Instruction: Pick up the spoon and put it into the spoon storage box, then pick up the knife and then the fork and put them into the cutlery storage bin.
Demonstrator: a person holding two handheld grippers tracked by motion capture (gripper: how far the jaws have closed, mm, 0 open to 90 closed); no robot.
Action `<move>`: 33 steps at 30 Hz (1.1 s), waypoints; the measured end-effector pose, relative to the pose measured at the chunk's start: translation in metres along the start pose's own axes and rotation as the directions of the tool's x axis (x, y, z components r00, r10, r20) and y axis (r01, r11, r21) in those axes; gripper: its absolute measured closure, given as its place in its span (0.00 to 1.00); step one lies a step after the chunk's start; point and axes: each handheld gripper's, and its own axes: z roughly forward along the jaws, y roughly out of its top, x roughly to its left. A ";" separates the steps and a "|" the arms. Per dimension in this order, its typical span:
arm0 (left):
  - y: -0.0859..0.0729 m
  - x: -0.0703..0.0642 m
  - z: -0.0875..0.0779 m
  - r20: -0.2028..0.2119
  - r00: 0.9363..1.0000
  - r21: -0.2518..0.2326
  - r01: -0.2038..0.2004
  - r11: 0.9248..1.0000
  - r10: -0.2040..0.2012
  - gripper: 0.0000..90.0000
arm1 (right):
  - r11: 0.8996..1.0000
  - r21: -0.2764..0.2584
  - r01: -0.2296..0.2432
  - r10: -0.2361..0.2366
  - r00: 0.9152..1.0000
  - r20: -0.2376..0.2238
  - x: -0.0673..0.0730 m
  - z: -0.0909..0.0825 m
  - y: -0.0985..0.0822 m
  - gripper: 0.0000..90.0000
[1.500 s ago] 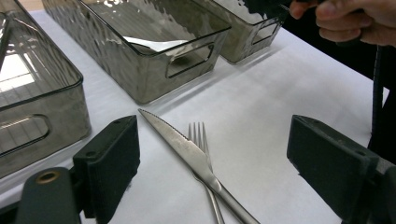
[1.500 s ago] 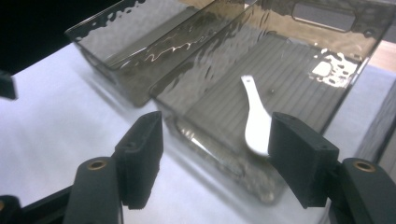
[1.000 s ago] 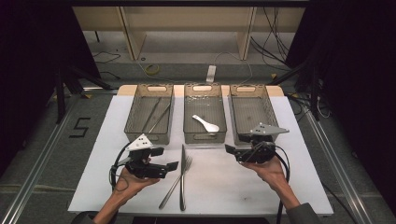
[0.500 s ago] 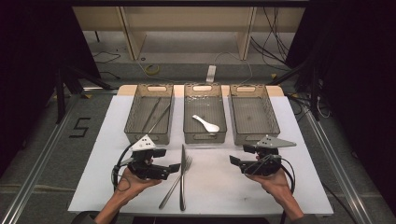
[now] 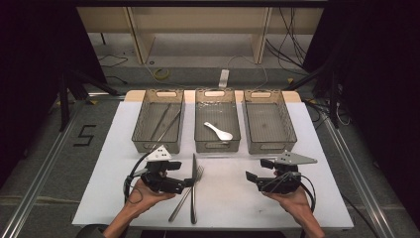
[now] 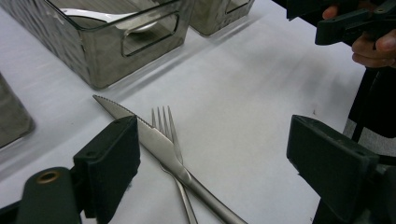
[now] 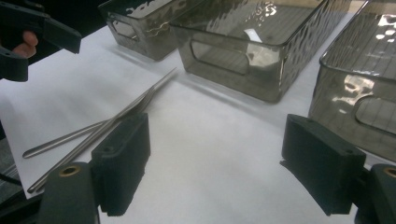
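Note:
A steel knife (image 5: 193,203) and a fork (image 5: 179,208) lie crossed on the white table, just right of my left gripper (image 5: 182,176). That gripper is open and empty, its jaws pointing right at them. In the left gripper view, the knife (image 6: 154,140) lies over the fork (image 6: 167,122) between the spread jaws of the left gripper (image 6: 219,158). My right gripper (image 5: 256,170) is open and empty, pointing left over bare table. The right gripper view looks past the right gripper (image 7: 223,158) to the knife (image 7: 159,84) and the fork handle (image 7: 56,142) farther off.
Three smoky plastic bins stand in a row at the back. The left bin (image 5: 140,126) holds long thin utensils. A white spoon (image 5: 219,131) lies in the middle bin (image 5: 199,124). Nothing shows inside the right bin (image 5: 292,130). Bare white table lies between the grippers.
My right gripper has drawn back from the front of the right bin toward the table's near edge. The left gripper has hardly moved.

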 end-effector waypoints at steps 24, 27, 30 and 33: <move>-0.002 -0.025 0.029 0.103 0.994 0.114 -0.051 0.992 0.040 0.23 | 0.999 0.042 0.007 -0.007 1.000 -0.001 0.010 -0.002 -0.009 0.24; -0.004 -0.029 0.034 0.110 0.992 0.142 -0.075 0.987 0.059 0.26 | 0.999 0.042 0.011 -0.011 1.000 -0.001 0.011 -0.002 -0.009 0.24; -0.005 -0.032 0.038 0.111 0.992 0.169 -0.086 0.982 0.067 0.34 | 0.999 0.044 0.013 -0.013 1.000 0.000 0.012 -0.003 -0.009 0.24; -0.007 -0.033 0.042 0.128 0.988 0.201 -0.109 0.974 0.085 0.45 | 0.998 0.052 0.021 -0.021 1.000 0.001 0.012 -0.002 -0.009 0.24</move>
